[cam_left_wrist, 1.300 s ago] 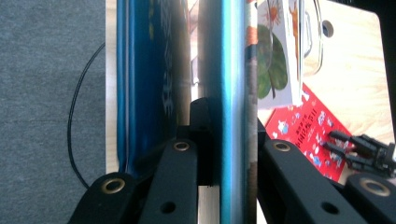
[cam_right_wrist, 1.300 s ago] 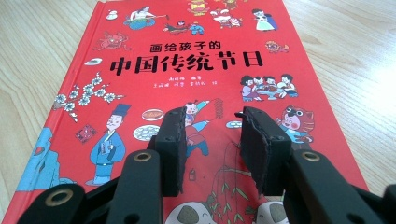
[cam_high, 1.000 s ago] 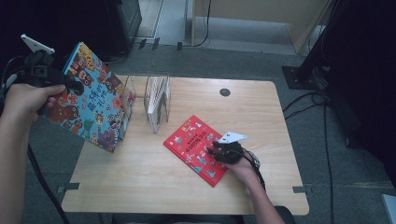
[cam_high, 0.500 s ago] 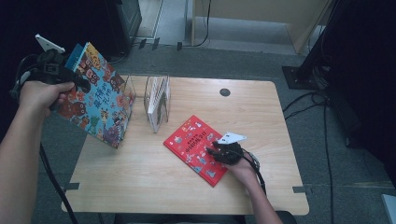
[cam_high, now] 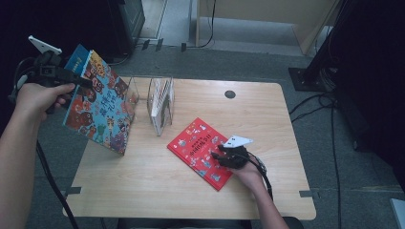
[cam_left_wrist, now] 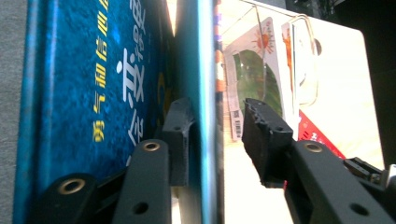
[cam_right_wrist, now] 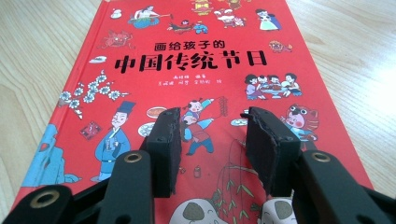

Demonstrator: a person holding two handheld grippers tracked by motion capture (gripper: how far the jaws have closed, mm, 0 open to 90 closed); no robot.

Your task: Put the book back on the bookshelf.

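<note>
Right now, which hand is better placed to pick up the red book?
Right. The right gripper rests on the red book with open jaws. The left gripper is far off at the blue book.

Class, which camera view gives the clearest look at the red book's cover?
The right gripper view: the red book lies flat there, title and drawings sharp. The high view shows the whole book small on the table. The left gripper view catches just a red corner.
</note>
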